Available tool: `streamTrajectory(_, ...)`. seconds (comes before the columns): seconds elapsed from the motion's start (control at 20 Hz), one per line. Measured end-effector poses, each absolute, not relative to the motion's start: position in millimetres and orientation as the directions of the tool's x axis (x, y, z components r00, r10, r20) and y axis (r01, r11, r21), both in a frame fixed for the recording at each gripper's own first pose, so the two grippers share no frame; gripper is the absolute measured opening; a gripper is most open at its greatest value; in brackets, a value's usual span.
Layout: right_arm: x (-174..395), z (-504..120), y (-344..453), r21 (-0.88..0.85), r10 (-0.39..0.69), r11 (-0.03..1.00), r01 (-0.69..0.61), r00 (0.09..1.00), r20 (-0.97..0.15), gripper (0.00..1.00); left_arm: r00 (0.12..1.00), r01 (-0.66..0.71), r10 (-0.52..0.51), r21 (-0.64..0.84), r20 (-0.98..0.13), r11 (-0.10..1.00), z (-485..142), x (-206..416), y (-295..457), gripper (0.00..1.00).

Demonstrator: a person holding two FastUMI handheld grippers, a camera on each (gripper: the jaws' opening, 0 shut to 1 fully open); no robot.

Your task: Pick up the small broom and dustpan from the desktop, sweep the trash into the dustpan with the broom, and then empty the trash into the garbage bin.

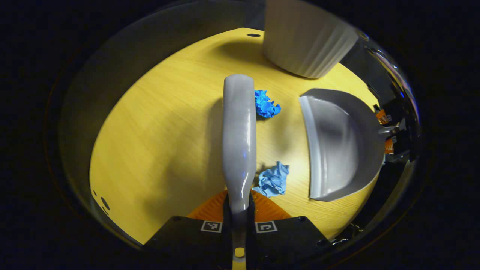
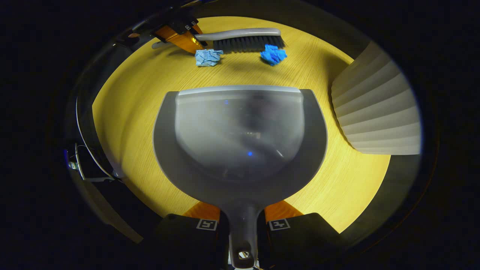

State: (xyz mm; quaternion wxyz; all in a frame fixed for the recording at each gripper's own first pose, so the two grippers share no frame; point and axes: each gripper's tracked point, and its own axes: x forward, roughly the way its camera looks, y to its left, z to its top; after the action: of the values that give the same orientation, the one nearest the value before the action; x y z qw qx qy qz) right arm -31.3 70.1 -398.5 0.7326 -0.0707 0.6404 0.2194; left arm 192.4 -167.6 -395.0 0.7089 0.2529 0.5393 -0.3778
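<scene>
Left hand-held gripper point(image 1: 239, 221) clamps the broom point(image 1: 239, 138); right hand-held gripper point(image 2: 243, 225) clamps the dustpan point(image 2: 240, 142), bristles point(image 2: 245, 44) visible there.

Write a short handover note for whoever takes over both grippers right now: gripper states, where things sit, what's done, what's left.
Left gripper: shut on the grey plastic broom, bristles beside the trash.
Right gripper: shut on the grey plastic dustpan, its lip facing the broom.
On the yellow wooden desktop: bright blue crumpled paper wad and pale blue crumpled paper wad, both between broom and dustpan; white ribbed garbage bin beside the dustpan.
Done: both tools picked up.
Left: sweep both wads in, empty into the bin.
</scene>
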Motion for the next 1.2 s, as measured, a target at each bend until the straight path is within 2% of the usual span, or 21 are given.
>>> streamTrajectory(0.25, -32.3, -386.5, 86.8, 0.182, 0.231, 0.895, -0.408, 0.075, -0.970, 0.35, 0.063, 0.802, -0.305, -0.134, -0.950, 0.583, -400.7, 148.9, -184.6, 0.18)
streamTrajectory(0.3, -30.4, -389.4, 85.0, 0.182, 0.231, 0.895, -0.406, 0.073, -0.970, 0.40, 0.058, 0.794, -0.314, -0.147, -0.948, 0.590, -399.9, 142.6, -187.1, 0.17)
streamTrajectory(0.35, -31.1, -391.9, 83.3, 0.183, 0.231, 0.895, -0.408, 0.071, -0.970, 0.34, 0.056, 0.785, -0.329, -0.162, -0.943, 0.598, -399.9, 137.4, -193.7, 0.18)
streamTrajectory(0.8, -27.8, -394.6, 88.3, 0.175, 0.236, 0.894, -0.413, 0.101, -0.966, 0.34, -0.004, 0.749, -0.425, -0.284, -0.905, 0.598, -397.3, 101.3, -231.7, 0.18)
streamTrajectory(0.95, -26.3, -398.8, 95.2, 0.180, 0.258, 0.900, -0.398, 0.152, -0.954, 0.34, 0.021, 0.735, -0.451, -0.292, -0.892, 0.612, -391.4, 102.4, -234.3, 0.18)
streamTrajectory(1.2, -25.7, -399.0, 94.5, 0.167, 0.273, 0.905, -0.391, 0.234, -0.933, 0.34, 0.125, 0.695, -0.468, -0.260, -0.875, 0.671, -371.7, 106.4, -220.7, 0.18)
